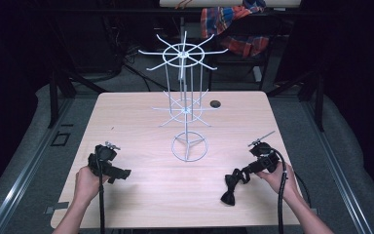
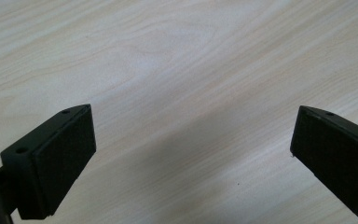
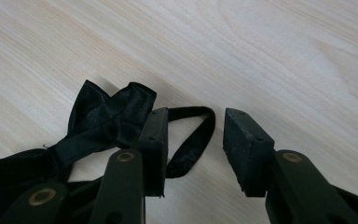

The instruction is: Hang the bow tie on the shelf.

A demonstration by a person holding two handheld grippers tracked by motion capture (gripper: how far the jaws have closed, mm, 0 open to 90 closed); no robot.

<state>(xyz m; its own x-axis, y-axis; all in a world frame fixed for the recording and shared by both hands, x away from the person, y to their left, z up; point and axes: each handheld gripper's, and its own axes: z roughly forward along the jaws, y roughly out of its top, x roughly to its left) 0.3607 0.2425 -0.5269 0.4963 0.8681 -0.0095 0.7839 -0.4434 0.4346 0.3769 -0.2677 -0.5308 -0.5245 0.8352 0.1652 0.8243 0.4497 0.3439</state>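
**Bow tie lying at the right hand-held gripper's jaws**

Bow tie, black and satiny, is lying on the bench near the front right. Going left to right: the left hand-held gripper is resting low over bare wood, jaws standing wide apart with nothing between them, its hand gripping from behind. The white wire display stand is standing mid-bench. The right hand-held gripper is angling down at the tie, jaws partly apart, its strap loop lying in the gap, pads not visibly pressing it.
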